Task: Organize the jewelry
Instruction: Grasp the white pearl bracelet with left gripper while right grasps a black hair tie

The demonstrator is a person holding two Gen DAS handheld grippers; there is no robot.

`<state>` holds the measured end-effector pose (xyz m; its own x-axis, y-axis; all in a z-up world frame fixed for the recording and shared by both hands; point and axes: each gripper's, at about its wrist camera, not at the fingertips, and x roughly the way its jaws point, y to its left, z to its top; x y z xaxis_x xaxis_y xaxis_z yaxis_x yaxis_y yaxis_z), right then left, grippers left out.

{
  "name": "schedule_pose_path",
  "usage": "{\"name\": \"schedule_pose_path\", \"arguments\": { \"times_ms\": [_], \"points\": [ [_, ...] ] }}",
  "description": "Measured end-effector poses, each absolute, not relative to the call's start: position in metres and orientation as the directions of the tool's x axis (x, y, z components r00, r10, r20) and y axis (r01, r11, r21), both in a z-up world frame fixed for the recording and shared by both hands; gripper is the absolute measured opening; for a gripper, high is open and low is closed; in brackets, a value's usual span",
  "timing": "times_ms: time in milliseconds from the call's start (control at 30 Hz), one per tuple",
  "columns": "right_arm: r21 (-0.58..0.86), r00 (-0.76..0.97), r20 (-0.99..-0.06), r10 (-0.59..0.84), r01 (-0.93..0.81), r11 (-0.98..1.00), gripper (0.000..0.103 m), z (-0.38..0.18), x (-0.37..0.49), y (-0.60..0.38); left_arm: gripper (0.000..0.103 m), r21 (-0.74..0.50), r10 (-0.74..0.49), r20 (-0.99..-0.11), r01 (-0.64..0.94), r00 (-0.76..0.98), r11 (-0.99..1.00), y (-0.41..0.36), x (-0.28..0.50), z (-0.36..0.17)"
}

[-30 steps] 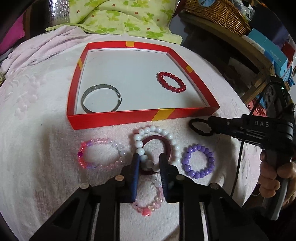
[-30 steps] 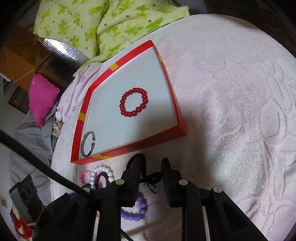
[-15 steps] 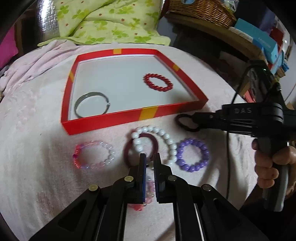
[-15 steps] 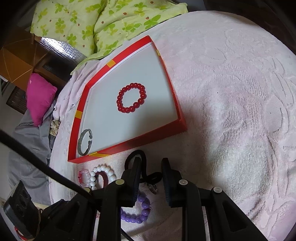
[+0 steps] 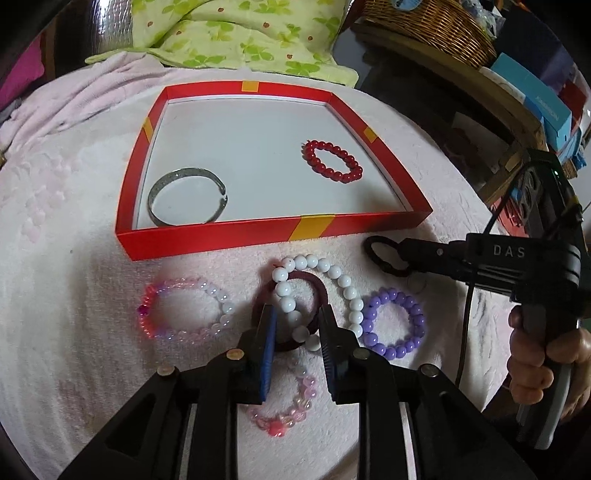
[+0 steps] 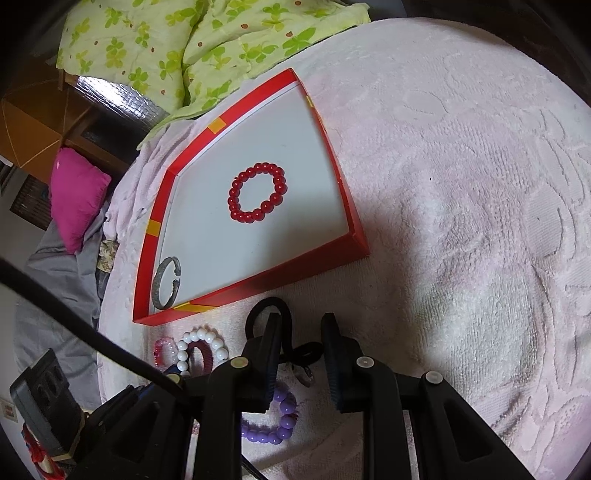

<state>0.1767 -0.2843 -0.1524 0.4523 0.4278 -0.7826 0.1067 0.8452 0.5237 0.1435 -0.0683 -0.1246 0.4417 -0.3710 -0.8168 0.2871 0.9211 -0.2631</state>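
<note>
A red box holds a silver bangle and a red bead bracelet. In front of it on the pink blanket lie a pink bracelet, a white bead bracelet across a maroon hair tie, a purple bracelet and a small pink one. My left gripper is opening, with white beads and the maroon tie between its fingers, untouched by the pads. My right gripper stands open a little over a black hair tie, whose strand lies between its fingers.
A green flowered quilt lies behind the box. A wicker basket and boxes stand on a shelf at the right. A hand holds the right gripper's handle. A magenta pillow sits left of the bed.
My left gripper closed to almost shut over the maroon tie and white beads, then opened again with nothing lifted. The right gripper stayed where it was over the black tie.
</note>
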Motion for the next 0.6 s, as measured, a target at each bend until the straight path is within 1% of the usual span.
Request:
{"name": "schedule_pose_path", "arguments": {
  "times_ms": [67,100,133,167,267,400,433,467,500,567,600],
  "points": [
    [0.527,0.452,-0.781,0.431,0.105,0.843,0.026,-0.152,0.177,-0.285,0.023,-0.258,-0.365,-0.820,0.284,0.442,0.923,-0.070,0.145,-0.127],
    [0.529,0.450,-0.780,0.434,0.104,0.842,0.025,-0.152,0.177,-0.285,0.021,-0.250,-0.358,-0.822,0.284,0.443,0.926,-0.070,0.145,-0.128],
    [0.532,0.449,-0.779,0.438,0.104,0.840,0.026,-0.152,0.177,-0.285,0.016,-0.245,-0.355,-0.821,0.285,0.447,0.926,-0.071,0.145,-0.129],
    [0.537,0.447,-0.777,0.443,0.105,0.837,0.028,-0.152,0.177,-0.285,0.013,-0.241,-0.352,-0.820,0.285,0.451,0.928,-0.072,0.145,-0.128],
    [0.565,0.445,-0.762,0.471,0.101,0.819,0.042,-0.150,0.177,-0.285,0.010,-0.231,-0.346,-0.817,0.288,0.462,0.929,-0.072,0.143,-0.127],
    [0.530,0.455,-0.769,0.449,0.061,0.846,0.044,-0.146,0.176,-0.275,0.010,-0.204,-0.327,-0.804,0.286,0.497,0.936,-0.073,0.139,-0.119],
    [0.515,0.453,-0.776,0.439,0.053,0.856,0.042,-0.147,0.177,-0.273,0.010,-0.201,-0.326,-0.799,0.286,0.505,0.937,-0.073,0.137,-0.117],
    [0.494,0.455,-0.784,0.422,0.045,0.869,0.027,-0.147,0.177,-0.270,0.010,-0.198,-0.325,-0.795,0.287,0.512,0.937,-0.073,0.135,-0.114],
    [0.468,0.454,-0.794,0.404,0.032,0.883,0.017,-0.147,0.177,-0.266,0.010,-0.187,-0.319,-0.789,0.290,0.524,0.939,-0.073,0.133,-0.110],
    [0.437,0.450,-0.805,0.386,0.010,0.899,0.009,-0.146,0.178,-0.260,0.010,-0.170,-0.311,-0.779,0.294,0.544,0.941,-0.074,0.130,-0.104],
    [0.422,0.455,-0.807,0.376,0.000,0.907,0.008,-0.145,0.177,-0.257,0.010,-0.161,-0.308,-0.772,0.298,0.555,0.941,-0.074,0.128,-0.100]
  ]
}}
